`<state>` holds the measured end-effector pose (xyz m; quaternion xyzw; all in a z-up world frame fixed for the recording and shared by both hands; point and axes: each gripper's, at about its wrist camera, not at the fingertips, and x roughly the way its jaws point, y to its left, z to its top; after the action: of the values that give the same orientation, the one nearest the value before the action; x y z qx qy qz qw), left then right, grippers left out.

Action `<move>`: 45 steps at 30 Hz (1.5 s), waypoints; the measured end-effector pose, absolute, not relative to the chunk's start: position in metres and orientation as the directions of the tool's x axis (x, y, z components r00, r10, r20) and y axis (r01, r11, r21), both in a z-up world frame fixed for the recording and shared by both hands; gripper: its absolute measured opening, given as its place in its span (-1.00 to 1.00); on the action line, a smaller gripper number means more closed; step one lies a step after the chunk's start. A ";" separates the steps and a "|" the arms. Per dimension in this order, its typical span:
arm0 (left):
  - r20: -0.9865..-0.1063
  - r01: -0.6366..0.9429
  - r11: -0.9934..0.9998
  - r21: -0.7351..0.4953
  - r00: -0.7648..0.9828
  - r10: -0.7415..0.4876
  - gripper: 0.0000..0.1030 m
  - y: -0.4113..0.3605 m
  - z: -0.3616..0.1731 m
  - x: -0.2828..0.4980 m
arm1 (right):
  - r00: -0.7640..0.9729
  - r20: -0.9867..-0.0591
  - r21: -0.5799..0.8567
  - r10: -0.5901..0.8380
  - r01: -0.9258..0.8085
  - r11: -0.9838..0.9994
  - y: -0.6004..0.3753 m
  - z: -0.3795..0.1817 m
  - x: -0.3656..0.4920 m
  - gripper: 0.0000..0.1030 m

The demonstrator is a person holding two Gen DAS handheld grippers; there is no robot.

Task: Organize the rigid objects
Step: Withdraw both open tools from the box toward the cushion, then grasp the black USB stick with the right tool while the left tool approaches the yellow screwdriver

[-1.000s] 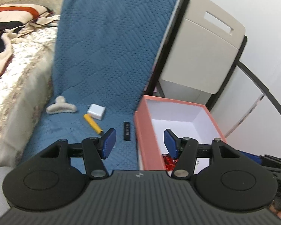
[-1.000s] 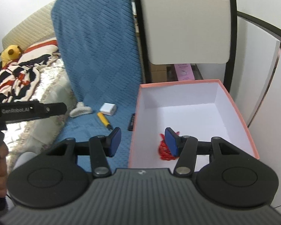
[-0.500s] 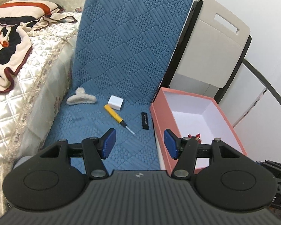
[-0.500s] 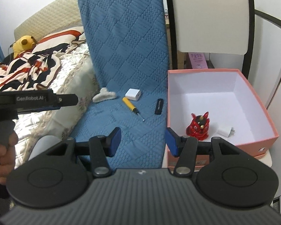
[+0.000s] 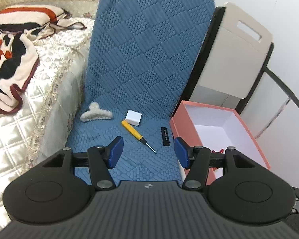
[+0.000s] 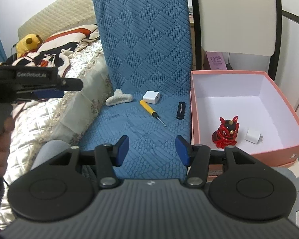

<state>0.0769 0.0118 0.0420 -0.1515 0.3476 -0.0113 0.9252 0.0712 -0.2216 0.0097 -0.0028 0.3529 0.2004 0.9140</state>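
On the blue quilted mat (image 5: 141,91) lie a fuzzy white hair claw (image 5: 96,114), a white charger cube (image 5: 133,118), a yellow screwdriver (image 5: 137,134) and a black USB stick (image 5: 165,136). They also show in the right wrist view: claw (image 6: 119,98), cube (image 6: 151,97), screwdriver (image 6: 151,113), stick (image 6: 181,110). The pink box (image 6: 249,155) holds a red lion figurine (image 6: 226,132) and a small white plug (image 6: 254,136). My left gripper (image 5: 148,155) is open and empty above the mat. My right gripper (image 6: 152,151) is open and empty, near the box's front left corner.
A quilted bed (image 5: 29,91) with a striped blanket lies left of the mat. A yellow plush toy (image 6: 29,42) sits on the bed. A beige folded chair (image 5: 233,59) stands behind the pink box (image 5: 191,135). The left gripper's body (image 6: 29,83) shows at left in the right wrist view.
Both grippers have pulled back and up from the box, so the mat, its objects and the box contents come into fuller view. Both stay open and empty.
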 end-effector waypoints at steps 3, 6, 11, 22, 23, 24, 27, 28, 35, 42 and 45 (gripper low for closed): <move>-0.654 -0.093 0.940 -0.327 0.741 -0.154 0.22 0.015 0.020 0.094 | 0.687 -0.638 0.126 0.348 -0.353 0.927 -0.215 -0.001 0.082 0.06; -0.668 -0.096 0.931 -0.352 0.723 -0.178 0.22 0.015 -0.003 0.113 | 0.705 -0.628 0.105 0.331 -0.346 0.933 -0.208 -0.014 0.093 0.06; -0.678 -0.103 0.913 -0.394 0.704 -0.213 0.21 0.018 -0.046 0.151 | 0.723 -0.621 0.048 0.302 -0.350 0.936 -0.192 -0.044 0.121 0.05; -0.716 -0.201 0.837 -0.510 0.639 -0.283 0.20 0.030 -0.133 0.242 | 0.719 -0.650 0.013 0.244 -0.311 0.950 -0.170 -0.104 0.192 -0.25; -0.731 -0.203 0.842 -0.500 0.620 -0.285 0.20 0.030 -0.137 0.253 | 0.719 -0.648 0.020 0.252 -0.314 0.949 -0.170 -0.108 0.195 -0.25; -0.739 -0.198 0.852 -0.484 0.613 -0.278 0.20 0.031 -0.139 0.261 | 0.720 -0.648 0.020 0.249 -0.310 0.951 -0.170 -0.112 0.198 -0.25; -0.753 -0.195 0.857 -0.478 0.593 -0.285 0.20 0.033 -0.147 0.288 | 0.707 -0.669 0.033 0.228 -0.278 0.960 -0.170 -0.126 0.213 -0.26; -0.753 -0.201 0.846 -0.495 0.585 -0.302 0.20 0.035 -0.151 0.296 | 0.706 -0.670 0.042 0.230 -0.274 0.961 -0.170 -0.129 0.217 -0.26; -0.766 -0.259 0.794 -0.550 0.535 -0.356 0.05 0.046 -0.179 0.329 | 0.687 -0.702 -0.003 0.188 -0.267 0.964 -0.155 -0.158 0.249 -0.27; -0.771 -0.269 0.780 -0.565 0.508 -0.384 -0.06 0.045 -0.192 0.339 | 0.714 -0.691 -0.077 0.111 -0.226 0.971 -0.144 -0.173 0.279 -0.30; -0.780 -0.274 0.782 -0.560 0.494 -0.385 -0.06 0.042 -0.198 0.344 | 0.707 -0.701 -0.084 0.095 -0.214 0.973 -0.143 -0.182 0.292 -0.30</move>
<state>0.3442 0.0422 -0.1977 -0.3287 0.5019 -0.0347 0.7993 0.2925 -0.1430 -0.1818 -0.0796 0.3733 0.0838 0.9205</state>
